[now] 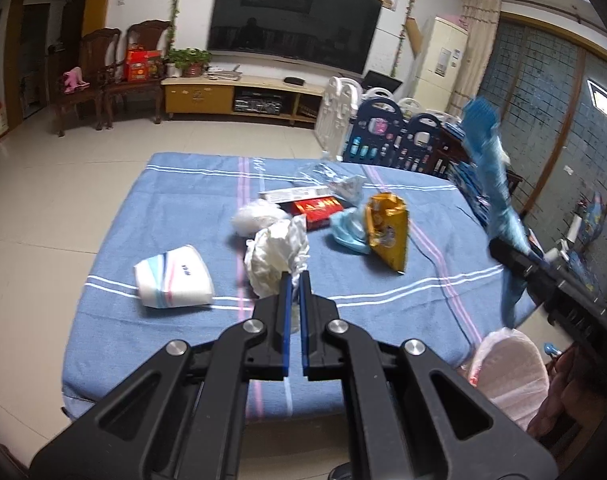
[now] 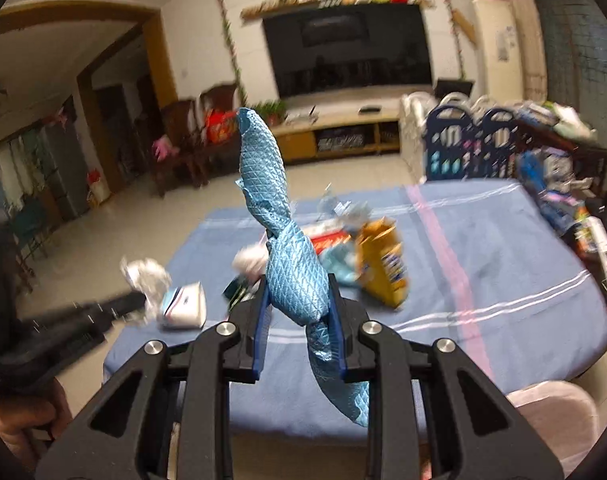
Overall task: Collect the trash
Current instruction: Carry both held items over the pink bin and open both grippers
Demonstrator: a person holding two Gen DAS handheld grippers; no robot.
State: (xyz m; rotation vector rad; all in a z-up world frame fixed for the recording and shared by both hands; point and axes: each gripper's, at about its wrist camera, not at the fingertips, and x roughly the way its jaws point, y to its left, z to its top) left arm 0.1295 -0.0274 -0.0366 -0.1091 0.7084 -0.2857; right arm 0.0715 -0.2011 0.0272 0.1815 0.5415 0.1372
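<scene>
From the left wrist, the left gripper (image 1: 294,280) had its fingers pinched on a crumpled white paper wad (image 1: 275,258), above the blue striped tablecloth (image 1: 143,208). A pink-lined bin (image 1: 511,372) stood by the table's near right corner.

From the right wrist, the right gripper (image 2: 298,296) clamped a twisted blue textured wrapper (image 2: 295,276), upright above the cloth.

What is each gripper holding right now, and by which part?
Left gripper: crumpled white paper, by its near edge. Right gripper: twisted blue wrapper, around its middle.
</scene>
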